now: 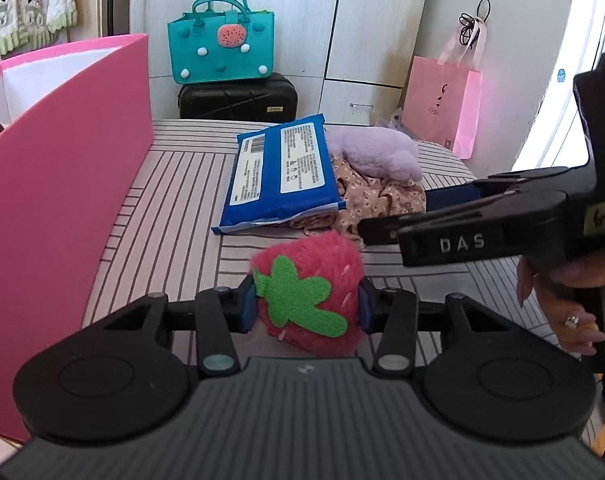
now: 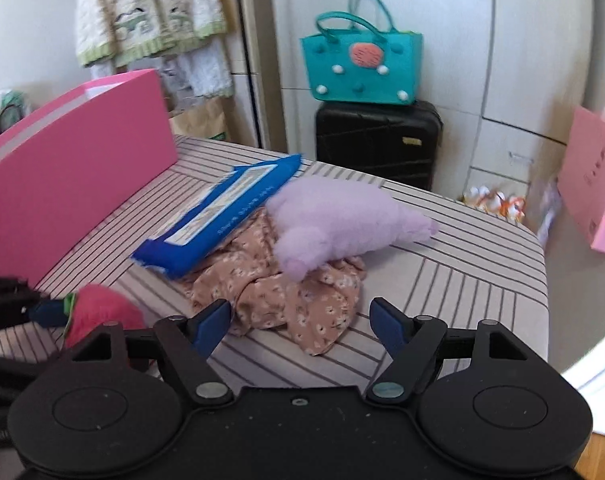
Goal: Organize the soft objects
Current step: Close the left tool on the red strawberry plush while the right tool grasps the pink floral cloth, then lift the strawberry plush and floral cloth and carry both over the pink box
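My left gripper [image 1: 305, 304] is shut on a pink strawberry plush [image 1: 322, 272] with a green felt leaf, held just above the striped bed [image 1: 174, 184]. The plush also shows at the lower left of the right wrist view [image 2: 102, 312]. My right gripper [image 2: 298, 326] is open and empty, hovering over a floral cloth [image 2: 286, 304]. It shows from the side in the left wrist view [image 1: 390, 216]. A lilac plush [image 2: 334, 220] and a blue wipes pack [image 2: 218, 220] lie on the cloth. An open pink box [image 1: 62, 200] stands at the left.
A teal felt bag [image 1: 222, 52] sits on a black suitcase [image 1: 238, 98] behind the bed. A pink paper bag [image 1: 442, 104] leans on the white cupboards at the right. Towels [image 2: 150, 12] hang at the back left.
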Demonstrator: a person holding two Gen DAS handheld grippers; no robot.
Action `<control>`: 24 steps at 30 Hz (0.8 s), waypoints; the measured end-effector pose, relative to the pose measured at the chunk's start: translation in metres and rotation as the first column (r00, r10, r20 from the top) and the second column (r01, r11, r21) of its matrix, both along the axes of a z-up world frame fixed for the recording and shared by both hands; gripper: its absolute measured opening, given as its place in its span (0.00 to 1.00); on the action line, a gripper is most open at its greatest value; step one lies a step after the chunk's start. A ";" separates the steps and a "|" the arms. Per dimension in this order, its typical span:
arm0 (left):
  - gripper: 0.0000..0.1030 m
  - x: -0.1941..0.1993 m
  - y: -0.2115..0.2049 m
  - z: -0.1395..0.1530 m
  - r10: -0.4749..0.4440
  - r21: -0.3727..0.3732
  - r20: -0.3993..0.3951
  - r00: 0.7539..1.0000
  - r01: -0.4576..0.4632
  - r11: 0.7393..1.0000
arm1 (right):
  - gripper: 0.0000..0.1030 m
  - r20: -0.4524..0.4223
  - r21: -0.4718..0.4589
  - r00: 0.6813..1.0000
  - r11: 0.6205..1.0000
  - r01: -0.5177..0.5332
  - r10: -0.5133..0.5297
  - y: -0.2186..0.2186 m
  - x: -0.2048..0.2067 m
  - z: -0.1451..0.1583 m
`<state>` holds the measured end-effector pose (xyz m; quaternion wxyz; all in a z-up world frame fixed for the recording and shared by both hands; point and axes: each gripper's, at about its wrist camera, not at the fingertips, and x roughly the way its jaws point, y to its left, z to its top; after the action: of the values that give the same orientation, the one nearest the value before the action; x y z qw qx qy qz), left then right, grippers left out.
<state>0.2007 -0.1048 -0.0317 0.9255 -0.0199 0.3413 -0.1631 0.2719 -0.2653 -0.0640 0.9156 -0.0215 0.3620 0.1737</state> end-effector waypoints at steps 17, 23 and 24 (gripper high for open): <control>0.43 0.002 0.003 0.003 -0.015 -0.057 -0.029 0.999 0.013 0.998 | 0.17 0.067 0.034 0.998 0.999 -0.006 0.003 0.002 -0.009 -0.003; 0.43 -0.001 0.004 0.002 -0.015 -0.060 -0.041 0.999 0.012 0.998 | 0.16 0.051 0.057 0.998 0.998 0.031 -0.034 -0.010 -0.032 -0.003; 0.43 -0.002 0.004 0.002 -0.014 -0.061 -0.041 0.999 0.011 0.998 | 0.16 0.050 0.061 0.998 0.998 0.035 -0.038 -0.010 -0.035 -0.003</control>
<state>0.1992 -0.1006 -0.0294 0.9162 -0.0490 0.3554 -0.1788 0.2367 -0.2758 -0.0674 0.9278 0.0083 0.3335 0.1670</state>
